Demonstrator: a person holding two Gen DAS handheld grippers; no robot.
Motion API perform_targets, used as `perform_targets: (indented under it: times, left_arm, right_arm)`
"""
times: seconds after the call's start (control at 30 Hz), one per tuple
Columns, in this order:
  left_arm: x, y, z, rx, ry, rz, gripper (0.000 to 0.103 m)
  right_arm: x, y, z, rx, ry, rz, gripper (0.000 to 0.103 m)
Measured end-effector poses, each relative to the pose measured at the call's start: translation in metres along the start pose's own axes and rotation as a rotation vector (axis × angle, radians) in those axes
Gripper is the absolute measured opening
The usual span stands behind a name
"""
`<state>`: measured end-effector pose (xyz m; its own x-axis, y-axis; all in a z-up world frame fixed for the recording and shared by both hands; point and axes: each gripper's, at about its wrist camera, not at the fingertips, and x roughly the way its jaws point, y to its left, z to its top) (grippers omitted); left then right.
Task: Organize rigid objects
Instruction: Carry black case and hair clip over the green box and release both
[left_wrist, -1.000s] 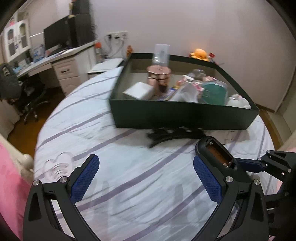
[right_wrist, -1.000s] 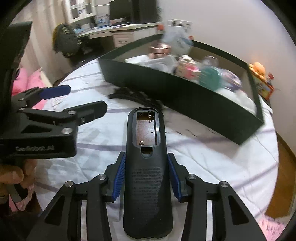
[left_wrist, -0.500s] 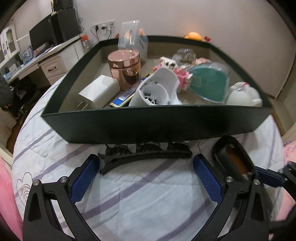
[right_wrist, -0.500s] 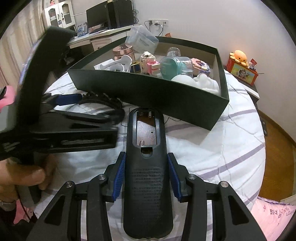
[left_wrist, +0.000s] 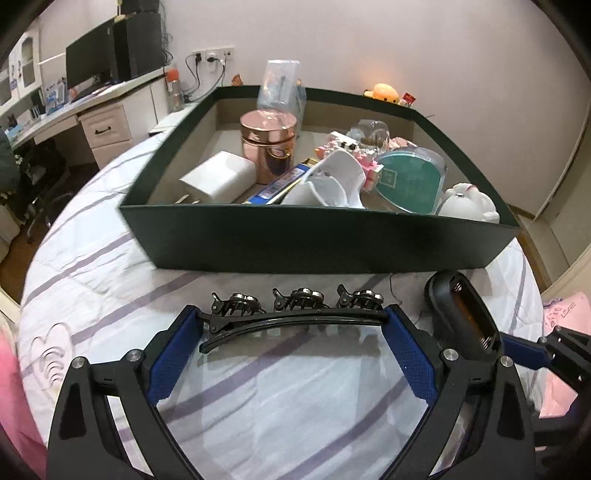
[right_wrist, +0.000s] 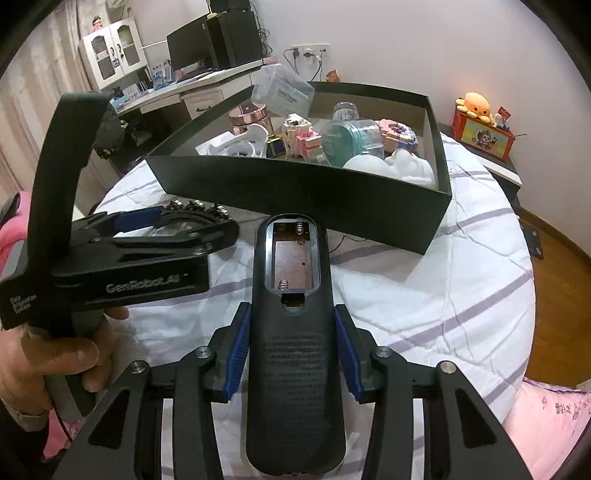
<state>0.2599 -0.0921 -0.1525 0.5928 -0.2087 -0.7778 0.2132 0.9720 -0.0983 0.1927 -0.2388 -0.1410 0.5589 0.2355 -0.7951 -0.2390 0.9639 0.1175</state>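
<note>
A black hair clip (left_wrist: 291, 317) with three small claws lies on the striped bedspread in front of the dark green box (left_wrist: 321, 240). My left gripper (left_wrist: 293, 334) is open, its blue pads on either side of the clip's ends. It also shows in the right wrist view (right_wrist: 173, 225). My right gripper (right_wrist: 291, 350) is shut on a black remote control (right_wrist: 291, 332) with its battery bay open, held above the bed near the box's front wall (right_wrist: 295, 188). The remote also shows in the left wrist view (left_wrist: 461, 314).
The box holds a copper tin (left_wrist: 267, 144), a white block (left_wrist: 218, 177), a teal case (left_wrist: 410, 181), white figurines and toy bricks. A desk with a monitor (left_wrist: 92, 66) stands at the back left. An orange plush (right_wrist: 474, 105) sits at the right.
My left gripper has moved forward and down until its pads flank the hair clip. My right gripper still holds the remote and has come a little nearer the box.
</note>
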Motion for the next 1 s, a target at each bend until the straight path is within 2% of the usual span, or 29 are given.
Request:
perform_targets:
  times: [0.2,0.53,0.77,1.0]
  left_arm:
    - [-0.030,0.014,-0.005,0.001,-0.048,0.023,0.098]
    - [-0.085,0.028,0.010,0.007,-0.166,0.036,0.098]
    - [-0.104,0.034,0.040,0.016,-0.240,0.034,0.098]
    - [-0.099,0.034,0.082,0.032,-0.293,0.021,0.098]
  right_arm:
    - [-0.015,0.012,0.002,-0.005,-0.024,0.012,0.045]
    - [-0.046,0.040,0.024,-0.043,-0.111,0.015,0.045]
    - [-0.062,0.037,0.054,-0.049,-0.184,-0.007,0.045]
    - [-0.062,0.010,0.103,-0.016,-0.246,-0.023,0.045]
